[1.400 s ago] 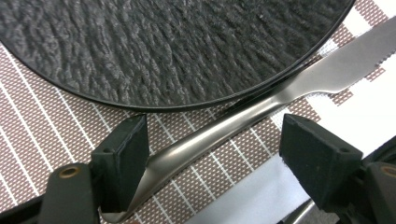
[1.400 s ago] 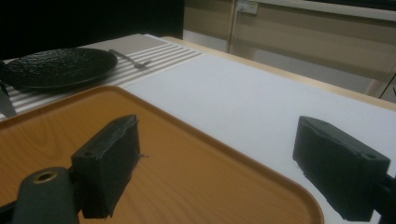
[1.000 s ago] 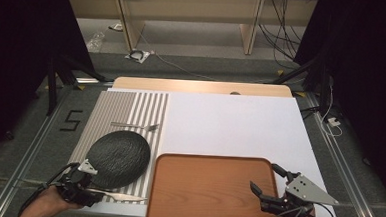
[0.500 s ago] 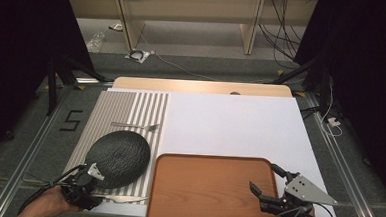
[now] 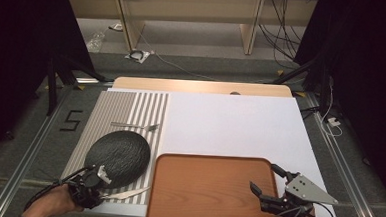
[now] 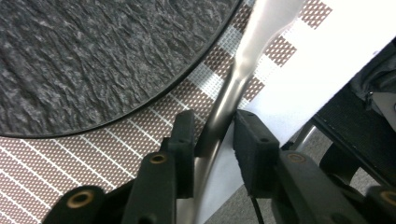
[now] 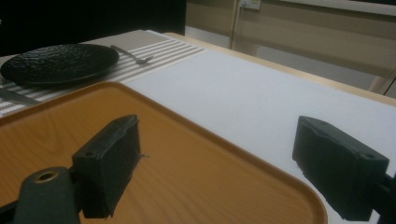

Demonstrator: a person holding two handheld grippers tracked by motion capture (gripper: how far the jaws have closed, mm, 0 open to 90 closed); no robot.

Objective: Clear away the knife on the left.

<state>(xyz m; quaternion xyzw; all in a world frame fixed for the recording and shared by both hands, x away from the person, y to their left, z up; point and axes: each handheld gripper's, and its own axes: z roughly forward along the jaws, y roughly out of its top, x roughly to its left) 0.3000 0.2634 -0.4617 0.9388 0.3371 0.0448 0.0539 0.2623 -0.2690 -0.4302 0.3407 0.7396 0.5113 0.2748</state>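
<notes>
A silver knife (image 5: 126, 192) lies on the striped placemat (image 5: 131, 105) near the table's front edge, just in front of a black textured plate (image 5: 118, 154). My left gripper (image 5: 101, 184) sits at the knife's handle end. In the left gripper view its jaws (image 6: 215, 126) have just been closing around the knife handle (image 6: 229, 98), and a sliver of gap still shows on each side. The plate (image 6: 93, 56) lies just beyond. My right gripper (image 5: 263, 177) hovers open and empty over the right rim of the wooden tray (image 5: 208, 158).
A fork (image 5: 135, 126) lies on the placemat behind the plate. The white tabletop (image 5: 240, 126) stretches behind the tray. In the right gripper view the tray (image 7: 187, 186), plate (image 7: 58, 60) and fork (image 7: 133, 55) lie ahead. The table's front edge runs right beside my left gripper.
My left gripper has shifted right along the front of the plate to the knife's handle, and its jaws have narrowed around it. The right gripper has stayed put.
</notes>
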